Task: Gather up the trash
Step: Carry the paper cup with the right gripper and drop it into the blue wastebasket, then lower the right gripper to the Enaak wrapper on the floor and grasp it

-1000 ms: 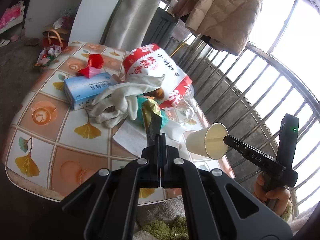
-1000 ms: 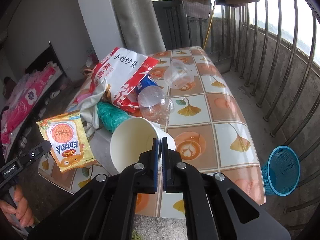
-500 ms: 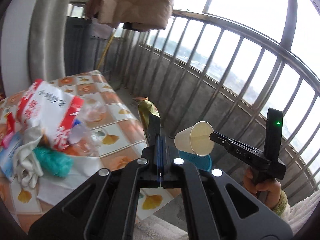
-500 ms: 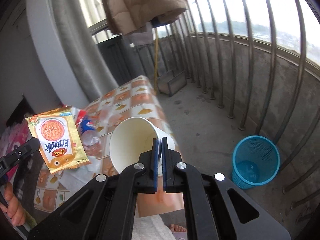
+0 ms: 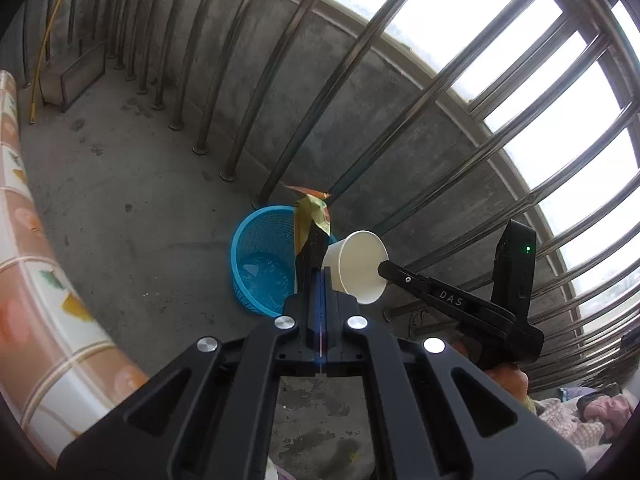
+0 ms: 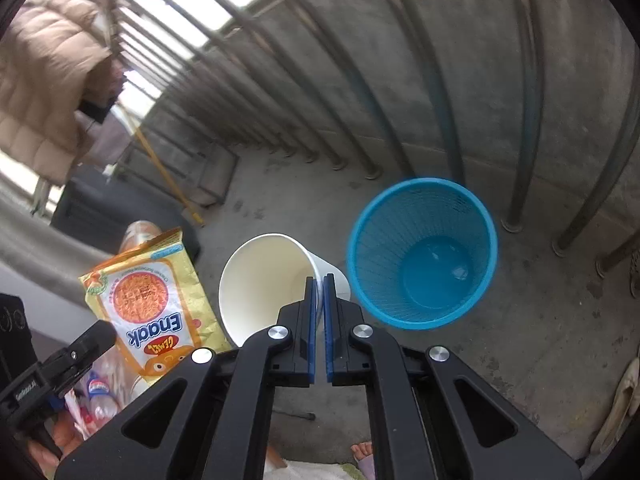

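Balcony: concrete floor point(image 5: 132, 208), curved metal railing bars point(image 5: 304, 92) over a low grey wall, daylight behind.
Table: tiled-pattern table edge point(image 5: 24, 216) with leaf and cup prints, along the left of the left wrist view.
Bin: blue mesh wastebasket point(image 6: 422, 252) stands upright on the floor near the railing posts, looks nearly empty, bottom visible; also seen in the left view point(image 5: 260, 260).
Left gripper: left gripper point(image 5: 316, 248) jaws pressed together, pinching the yellow snack packet point(image 6: 150, 304) by one edge; the packet is off the table, in the air in front of the bin in the left view, edge-on there point(image 5: 310, 216).
Right gripper: right gripper point(image 6: 320, 284) jaws nearly closed, pinching the rim wall of the white paper cup point(image 6: 268, 280); cup tilted on its side, mouth open toward the right camera, held in the air just left of the bin; in the left view the cup point(image 5: 356, 268) sits just beside the packet.
Hand: fingers point(image 5: 508, 380) around the right gripper's handle.
Background: beige quilted jacket point(image 6: 44, 80) hanging at upper left; yellow pole point(image 6: 168, 176) leaning near the wall; bundled clothes point(image 5: 584, 416) at lower right.
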The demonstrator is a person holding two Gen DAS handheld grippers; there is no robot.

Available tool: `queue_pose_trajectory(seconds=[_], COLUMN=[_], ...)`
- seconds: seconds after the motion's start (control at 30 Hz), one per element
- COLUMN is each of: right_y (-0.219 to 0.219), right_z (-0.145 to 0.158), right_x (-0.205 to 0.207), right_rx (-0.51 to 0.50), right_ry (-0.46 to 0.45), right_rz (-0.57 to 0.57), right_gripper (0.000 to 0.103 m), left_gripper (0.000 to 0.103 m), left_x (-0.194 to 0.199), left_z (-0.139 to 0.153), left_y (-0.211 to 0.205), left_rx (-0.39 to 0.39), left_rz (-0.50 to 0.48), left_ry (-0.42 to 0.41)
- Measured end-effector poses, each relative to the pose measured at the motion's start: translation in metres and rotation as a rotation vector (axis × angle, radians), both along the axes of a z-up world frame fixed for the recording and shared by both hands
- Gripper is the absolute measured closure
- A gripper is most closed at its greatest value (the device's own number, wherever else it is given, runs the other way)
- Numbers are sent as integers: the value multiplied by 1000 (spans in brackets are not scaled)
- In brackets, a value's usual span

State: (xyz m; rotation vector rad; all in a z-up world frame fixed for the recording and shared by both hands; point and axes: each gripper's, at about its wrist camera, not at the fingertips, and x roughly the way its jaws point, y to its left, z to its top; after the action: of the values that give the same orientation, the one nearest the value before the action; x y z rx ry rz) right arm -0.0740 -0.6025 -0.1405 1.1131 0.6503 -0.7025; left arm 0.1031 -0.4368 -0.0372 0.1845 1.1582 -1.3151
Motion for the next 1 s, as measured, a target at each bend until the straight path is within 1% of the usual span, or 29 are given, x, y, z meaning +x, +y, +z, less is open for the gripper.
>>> queue_pose_trajectory(seconds=[0.07,0.17,0.2,0.27,0.3,0.33,0.4,0.43,0.5,0.53,0.57,0.63,0.7,0.77,0.8,0.87,0.93,1.0], right_y=[-21,-44,-51,-63,-66,-67,-64,-62,-57,-53,-48,-37,-25,-9,-1,13,27,41], right_z=[-27,-63,-76,-99,-108,-113,-115,-114,-109,-104,-97,-80,-54,-30,-19,-1,14,22], right_x=[-1,0,-1,3,4,4,3,2,2,2,1,1,4,4,5,7,12,18], right_rx=[58,117,137,177,193,194,170,156,130,112,94,38,-35,-121,-160,-226,-281,-319], right_ry=[8,35,50,96,127,148,164,166,169,176,184,210,237,243,247,256,278,275], right_rz=[-44,-98,-114,-122,-127,-133,-131,-123,-112,-106,-101,-89,-71,-39,-25,-2,27,78], right_gripper=[99,98,98,90,74,60,58,54,50,48,46,38,33,26,23,19,13,10], left_gripper=[103,103,99,65,61,57,51,49,46,43,42,39,35,29,28,26,26,25], left_x=[0,2,3,7,5,5,3,2,-1,-2,-3,-4,-3,-2,-2,0,4,9], left_z=[-22,-52,-59,-74,-74,-75,-73,-69,-59,-54,-50,-37,-22,-5,3,22,38,52], left_y=[-31,-69,-79,-87,-88,-87,-81,-77,-68,-63,-58,-45,-28,-6,5,29,51,74], left_rx=[32,77,92,125,129,124,113,113,102,97,92,78,53,15,-7,-48,-71,-94], left_rz=[-24,-40,-32,-14,1,16,15,12,7,3,3,6,14,30,40,66,99,136], left_ry=[-10,-17,-26,-44,-59,-76,-102,-129,-192,-214,-228,-237,-235,-238,-245,-263,-274,-269])
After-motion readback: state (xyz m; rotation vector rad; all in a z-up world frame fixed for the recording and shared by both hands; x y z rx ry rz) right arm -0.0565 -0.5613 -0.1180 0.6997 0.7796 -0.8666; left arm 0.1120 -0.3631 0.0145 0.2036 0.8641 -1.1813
